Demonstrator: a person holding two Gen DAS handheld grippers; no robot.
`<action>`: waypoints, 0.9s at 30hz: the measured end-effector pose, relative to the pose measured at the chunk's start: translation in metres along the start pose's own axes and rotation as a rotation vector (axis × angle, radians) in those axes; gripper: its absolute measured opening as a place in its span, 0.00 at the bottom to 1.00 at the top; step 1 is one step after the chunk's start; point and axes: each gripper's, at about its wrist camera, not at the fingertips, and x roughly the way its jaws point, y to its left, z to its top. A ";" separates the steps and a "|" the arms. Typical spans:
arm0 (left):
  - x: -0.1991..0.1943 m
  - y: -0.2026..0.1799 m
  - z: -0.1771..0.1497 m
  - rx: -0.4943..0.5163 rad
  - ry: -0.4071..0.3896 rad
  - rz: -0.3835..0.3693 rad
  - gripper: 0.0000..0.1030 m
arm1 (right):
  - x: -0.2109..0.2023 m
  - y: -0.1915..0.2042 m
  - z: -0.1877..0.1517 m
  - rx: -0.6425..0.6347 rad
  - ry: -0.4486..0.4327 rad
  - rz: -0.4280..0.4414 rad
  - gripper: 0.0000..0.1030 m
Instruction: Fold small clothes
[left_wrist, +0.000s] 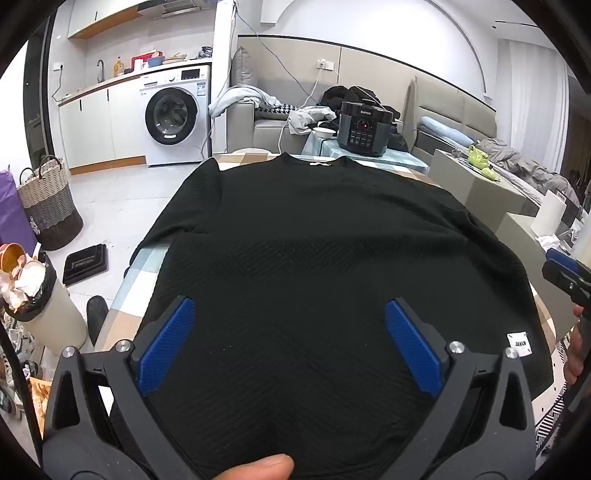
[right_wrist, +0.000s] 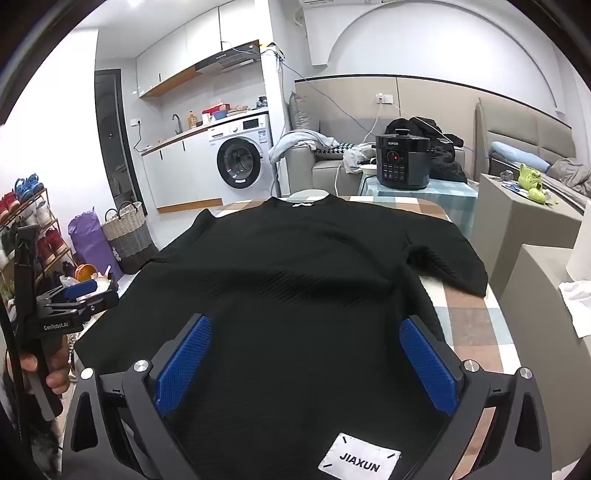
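Note:
A black short-sleeved knit shirt (left_wrist: 314, 240) lies spread flat on the checked table, collar at the far end, hem near me. It also fills the right wrist view (right_wrist: 295, 280), with a white JIAXUN label (right_wrist: 360, 461) at the hem. My left gripper (left_wrist: 290, 317) is open and empty above the hem's left part. My right gripper (right_wrist: 304, 339) is open and empty above the hem's right part. The right gripper shows at the right edge of the left wrist view (left_wrist: 565, 273). The left gripper shows at the left edge of the right wrist view (right_wrist: 77, 295).
A black pressure cooker (left_wrist: 364, 127) stands on a small table beyond the collar. A woven laundry basket (left_wrist: 48, 203) and a full waste bin (left_wrist: 40, 302) stand on the floor to the left. Grey cabinets (right_wrist: 524, 229) stand to the right of the checked table (right_wrist: 476, 325).

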 end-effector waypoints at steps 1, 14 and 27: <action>0.000 0.000 0.000 0.004 -0.005 0.003 0.99 | 0.000 0.001 0.000 -0.017 -0.012 -0.013 1.00; 0.000 0.000 0.000 -0.002 -0.007 -0.001 0.99 | -0.001 0.003 -0.002 -0.019 -0.015 -0.006 1.00; -0.003 0.008 0.002 -0.004 -0.009 -0.001 0.99 | -0.004 0.005 0.000 -0.011 -0.017 -0.015 1.00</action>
